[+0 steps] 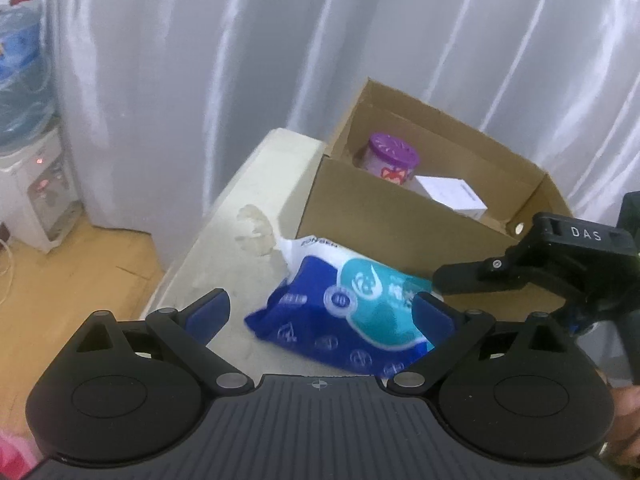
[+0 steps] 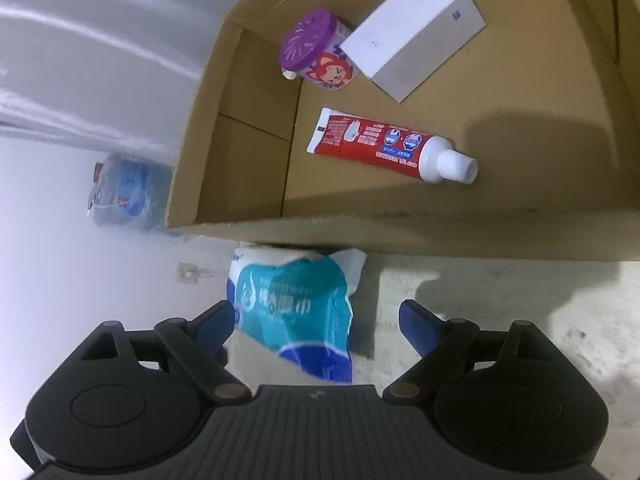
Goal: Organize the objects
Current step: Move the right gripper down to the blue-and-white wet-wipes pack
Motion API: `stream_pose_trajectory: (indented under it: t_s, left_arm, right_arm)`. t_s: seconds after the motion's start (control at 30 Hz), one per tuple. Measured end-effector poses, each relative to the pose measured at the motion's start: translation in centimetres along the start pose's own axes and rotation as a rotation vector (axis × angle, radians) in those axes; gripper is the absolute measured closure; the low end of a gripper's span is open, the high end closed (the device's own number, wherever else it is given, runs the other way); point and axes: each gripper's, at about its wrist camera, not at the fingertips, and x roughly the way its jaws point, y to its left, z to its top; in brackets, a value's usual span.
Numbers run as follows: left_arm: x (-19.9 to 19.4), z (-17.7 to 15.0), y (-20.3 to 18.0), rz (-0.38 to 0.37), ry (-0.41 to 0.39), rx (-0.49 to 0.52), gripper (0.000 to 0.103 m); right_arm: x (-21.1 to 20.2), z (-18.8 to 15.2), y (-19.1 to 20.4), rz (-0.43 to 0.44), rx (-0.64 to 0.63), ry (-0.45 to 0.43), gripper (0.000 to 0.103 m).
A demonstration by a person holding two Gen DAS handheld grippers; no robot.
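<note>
Lying at lower centre against the cardboard box (image 1: 400, 232), the blue wipes pack (image 1: 352, 312) sits ungripped — left gripper (image 1: 322, 312) spread wide around it; right gripper (image 2: 316, 324) equally wide, pads clear of it.

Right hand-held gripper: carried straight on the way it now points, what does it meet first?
Most likely the blue-and-teal wipes pack, lying between the open fingers of the right hand-held gripper on the table. The cardboard box stands behind it; depth is uncertain.
</note>
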Motion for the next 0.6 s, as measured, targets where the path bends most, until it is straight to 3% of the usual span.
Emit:
stream_pose_trajectory:
  t_s: [0.27, 0.47, 0.6]
  left_arm:
    - [3.4, 0.4, 0.6, -0.095, 0.086, -0.043, 0.005]
    - [3.0, -0.2, -1.0, -0.093, 0.107, 0.002, 0.005]
    - [2.1, -1.3, -2.5, -0.085, 0.132, 0.037, 0.005]
  right_arm:
    - [1.9, 0.9, -0.3, 0.045, 0.032, 0.031, 0.011]
    - [2.8, 1.4, 0.3, 0.095, 0.029, 0.109, 0.011]
    - [2.7, 1.5, 0.9, 0.06, -0.008, 0.149, 0.008]
